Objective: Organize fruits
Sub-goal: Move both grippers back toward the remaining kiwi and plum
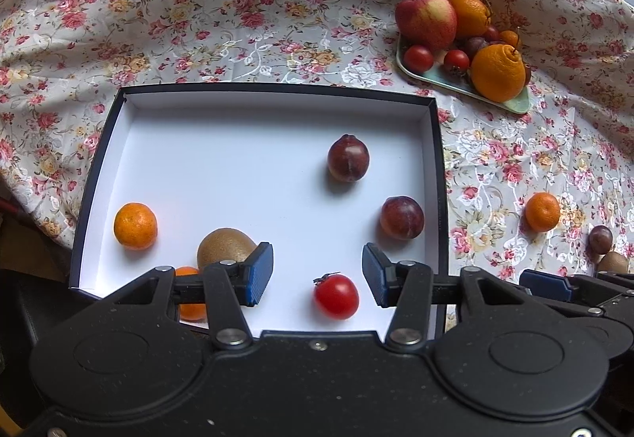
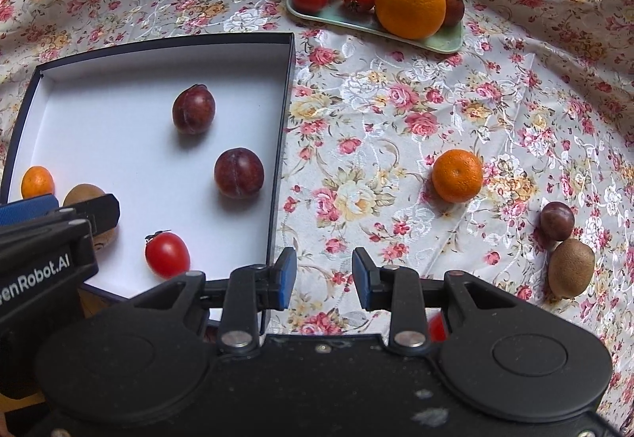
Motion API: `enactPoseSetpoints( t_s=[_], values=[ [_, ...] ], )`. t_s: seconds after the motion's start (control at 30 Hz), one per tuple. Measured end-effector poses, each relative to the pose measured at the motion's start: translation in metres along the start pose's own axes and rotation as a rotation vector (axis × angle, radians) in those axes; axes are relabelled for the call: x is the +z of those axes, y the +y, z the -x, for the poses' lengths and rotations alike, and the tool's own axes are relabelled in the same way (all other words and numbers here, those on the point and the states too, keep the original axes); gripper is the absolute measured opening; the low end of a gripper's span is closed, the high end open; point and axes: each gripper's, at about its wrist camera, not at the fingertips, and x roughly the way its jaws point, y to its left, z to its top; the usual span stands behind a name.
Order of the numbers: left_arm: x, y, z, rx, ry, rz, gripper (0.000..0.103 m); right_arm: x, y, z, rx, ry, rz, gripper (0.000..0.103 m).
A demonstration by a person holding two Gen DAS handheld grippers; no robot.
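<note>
Where left gripper [image 2: 59,215] reads "enRobot.AI", both grippers' fingers released, empty; right gripper [image 2: 324,278] over tablecloth [image 2: 396,112].

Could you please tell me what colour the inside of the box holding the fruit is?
White inside the box, with a dark outer rim; the left wrist view shows it best.

Left gripper [image 1: 317,274], right gripper [image 2: 324,278]: matte black bodies, round hubs, silver rivets, blue ribbed pads; white "enRobot.AI" lettering
</note>
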Motion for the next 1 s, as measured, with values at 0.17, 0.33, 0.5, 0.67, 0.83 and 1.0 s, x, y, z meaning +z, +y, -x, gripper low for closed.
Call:
enactPoseSetpoints(
  t_s=[0.17, 0.33, 0.5, 0.67, 0.83, 1.0],
  values=[
    [0.0, -0.014, -0.001, -0.017, 0.003, -0.018, 0.056, -0.006, -0.01, 0.01, 0.003, -0.022, -0.005, 0.034],
    [0.0, -0.032, -0.001, -0.033, 0.007, -0.044, 0.056, -0.011, -0.024, 0.016, 0.002, -0.031, -0.018, 0.034],
    [-0.004, -0.051, -0.002, -0.052, 0.009, -0.068, 0.056, -0.016, -0.044, 0.022, 0.013, -0.03, -0.057, 0.034],
    [-0.008, -0.072, -0.004, -0.068, 0.012, -0.105, 0.056, -0.022, -0.084, 0.032, 0.026, -0.037, -0.143, 0.034],
    [-0.011, -0.094, -0.005, -0.092, 0.016, -0.136, 0.056, -0.024, -0.117, 0.035, 0.018, -0.038, -0.224, 0.034],
    [-0.016, -0.114, -0.002, -0.121, 0.006, -0.176, 0.056, -0.028, -0.156, 0.038, 0.013, -0.031, -0.323, 0.034]
  ],
)
